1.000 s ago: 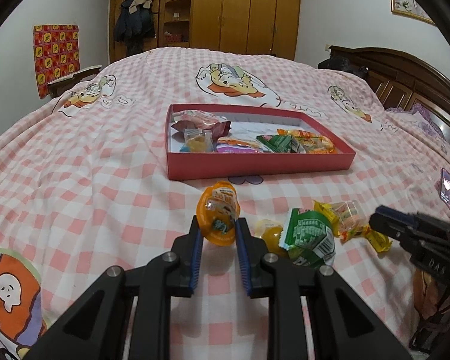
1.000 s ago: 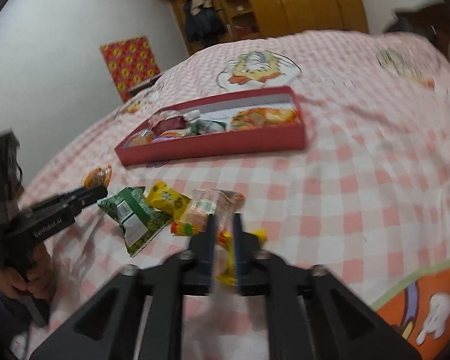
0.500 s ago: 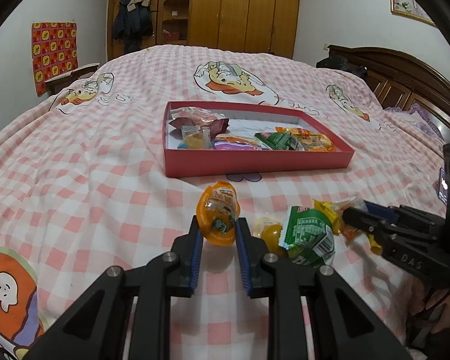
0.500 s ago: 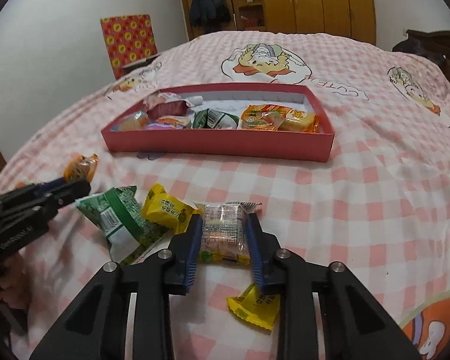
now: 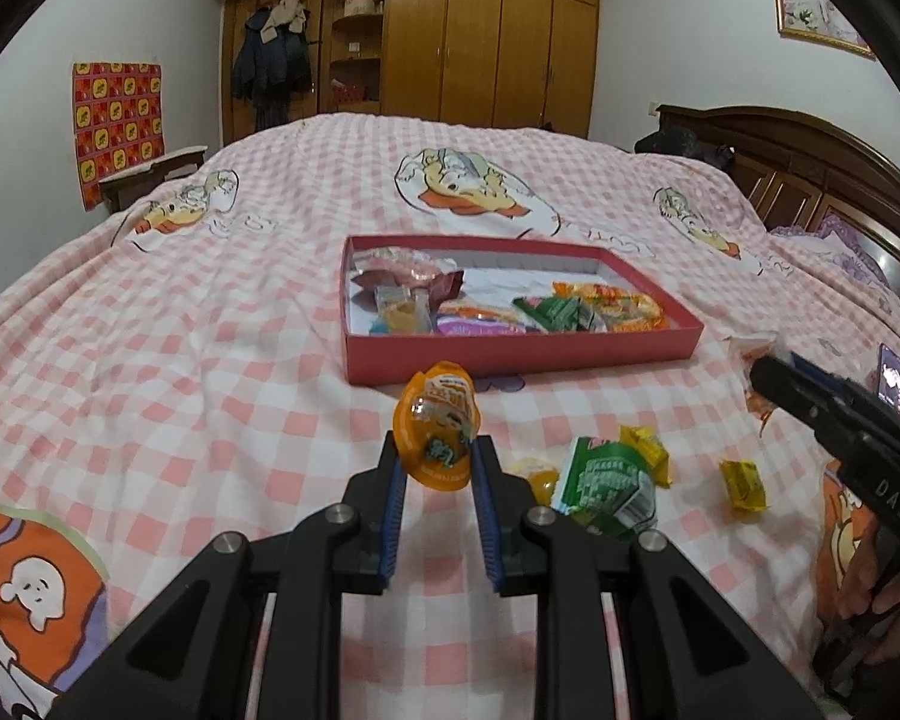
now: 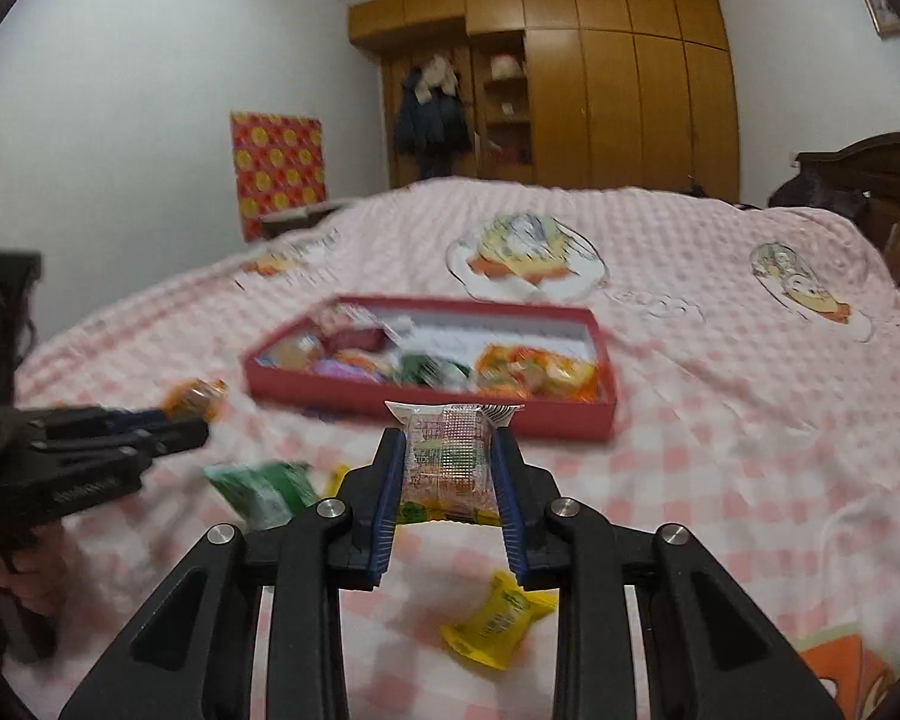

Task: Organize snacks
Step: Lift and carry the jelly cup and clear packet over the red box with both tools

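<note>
A wide bed with a pink-and-white checked cartoon-print cover (image 5: 222, 360) spreads out ahead of both tools, and a tall brown wooden wardrobe (image 5: 486, 36) stands beyond its far end. Straight ahead of the left tool (image 5: 435, 462) lies a shallow rectangular red cardboard box (image 5: 510, 354) with assorted wrapped snacks inside. The left tool is closed narrow on an orange plastic jelly cup with a printed foil lid (image 5: 438, 432), held tilted above the cover, short of the box's near wall. Just to its right on the cover lie a green-and-white crinkled snack packet (image 5: 609, 486), a small round yellow jelly cup (image 5: 540, 474) beside that packet, and, further right, a small yellow wrapped candy (image 5: 744, 483). The right tool (image 6: 447, 468) grips a clear plastic-wrapped snack bar with coloured print (image 6: 447, 456) between its blue pads (image 6: 387, 492), lifted off the cover, with the red box ahead of it and the yellow candy below its right side. Its view is blurred.
</note>
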`<act>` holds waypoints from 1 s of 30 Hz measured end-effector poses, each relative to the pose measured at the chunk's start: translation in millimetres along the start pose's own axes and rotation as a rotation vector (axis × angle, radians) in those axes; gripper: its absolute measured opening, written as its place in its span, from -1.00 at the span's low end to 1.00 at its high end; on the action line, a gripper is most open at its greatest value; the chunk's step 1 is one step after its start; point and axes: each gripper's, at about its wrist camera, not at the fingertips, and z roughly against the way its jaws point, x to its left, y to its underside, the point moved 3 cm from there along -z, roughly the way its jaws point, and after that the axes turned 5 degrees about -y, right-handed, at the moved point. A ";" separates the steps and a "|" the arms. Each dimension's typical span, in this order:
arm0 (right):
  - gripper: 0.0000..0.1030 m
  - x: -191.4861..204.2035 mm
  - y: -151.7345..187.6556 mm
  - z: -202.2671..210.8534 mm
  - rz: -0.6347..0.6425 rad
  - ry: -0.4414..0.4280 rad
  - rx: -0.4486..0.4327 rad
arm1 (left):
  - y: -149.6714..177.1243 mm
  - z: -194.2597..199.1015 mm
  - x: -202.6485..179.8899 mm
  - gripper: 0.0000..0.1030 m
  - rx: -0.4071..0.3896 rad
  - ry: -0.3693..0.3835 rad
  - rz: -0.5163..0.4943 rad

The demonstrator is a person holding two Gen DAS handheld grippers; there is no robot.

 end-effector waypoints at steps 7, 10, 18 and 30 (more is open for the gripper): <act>-0.42 -11.5 -2.4 -7.1 -0.094 -0.071 0.019 | -10.6 3.6 3.0 -0.58 -0.002 0.031 0.023; -0.42 -14.7 -9.3 -8.0 -0.107 -0.093 0.017 | -16.8 3.4 5.0 -0.58 0.003 0.058 0.038; -0.42 -15.8 -22.9 -11.7 -0.089 -0.116 0.019 | -31.9 -2.5 5.5 -0.58 -0.001 0.078 0.042; -0.42 -25.1 -49.4 -49.3 -0.118 -0.164 0.039 | -76.1 -29.2 -20.6 -0.58 -0.014 0.147 -0.012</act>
